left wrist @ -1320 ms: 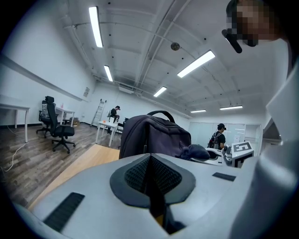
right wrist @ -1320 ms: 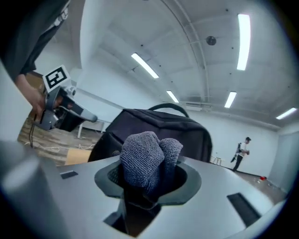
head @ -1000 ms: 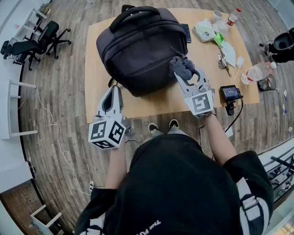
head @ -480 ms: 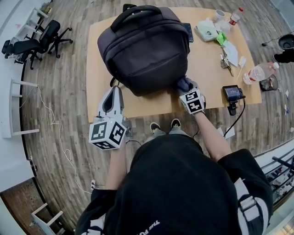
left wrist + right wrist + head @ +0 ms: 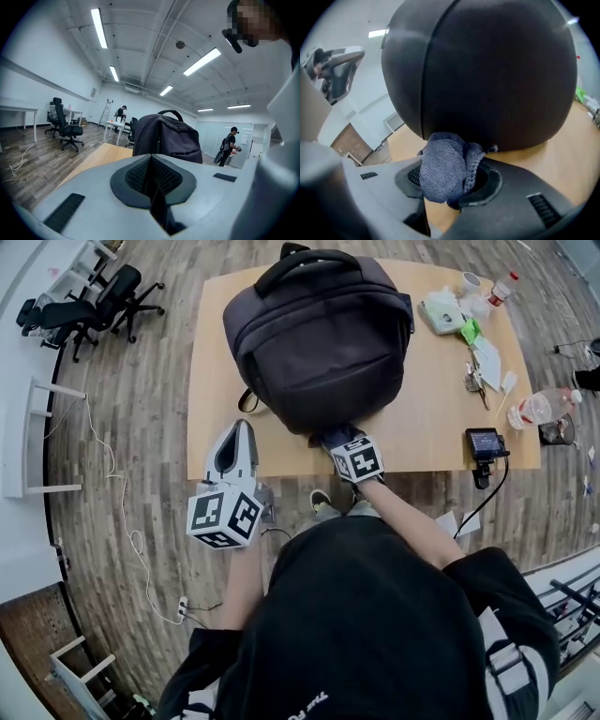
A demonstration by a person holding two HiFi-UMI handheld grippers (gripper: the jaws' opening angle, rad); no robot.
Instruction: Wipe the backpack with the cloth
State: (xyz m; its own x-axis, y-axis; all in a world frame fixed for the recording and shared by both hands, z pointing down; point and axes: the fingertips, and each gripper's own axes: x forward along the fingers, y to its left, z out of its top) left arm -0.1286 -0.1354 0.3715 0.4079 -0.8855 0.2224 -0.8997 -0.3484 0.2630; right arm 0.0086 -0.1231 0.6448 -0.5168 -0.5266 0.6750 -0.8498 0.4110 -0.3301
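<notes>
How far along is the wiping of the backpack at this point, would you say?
Done: the cloth is picked up, clamped in the right tool. In hand: it sits at the lower edge of the backpack, by the table, so a wipe looks under way. Left: no frame shows which panels are clean; top and sides probably remain. The left tool is shut, empty, clear of the backpack.

Bright, even light from ceiling strip lights [image 5: 100,28]; shadows are soft. Fisheye bending at the edges (black corners in both gripper views); the close backpack [image 5: 487,70] looks slightly blurred.
</notes>
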